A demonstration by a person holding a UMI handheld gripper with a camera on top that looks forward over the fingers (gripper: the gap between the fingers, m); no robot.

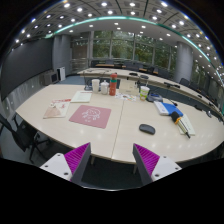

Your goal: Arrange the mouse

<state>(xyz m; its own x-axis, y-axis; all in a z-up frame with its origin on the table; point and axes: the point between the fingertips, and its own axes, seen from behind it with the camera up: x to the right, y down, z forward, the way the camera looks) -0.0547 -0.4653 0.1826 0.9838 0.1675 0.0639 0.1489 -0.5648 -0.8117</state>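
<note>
1. Some papers point(56, 108) lie on the left part of the big, pale, curved table point(110, 135).
2. A flat, square, pink-red mat point(91, 117) lies near the middle of the table, just right of the papers.
3. Behind the mat, at the far edge, stand a few small bottles point(104, 87).
4. The small, dark, rounded mouse point(147, 129) sits on the bare table top, right of the mat and well ahead of the jaws.
5. Farther right is a pile of mixed things point(170, 108) with some blue and yellow in it.
6. The gripper point(112, 160) is held above the near edge of the table. Its jaws are wide apart and hold nothing, with the purple pads point(77, 157) showing on both sides.
</note>
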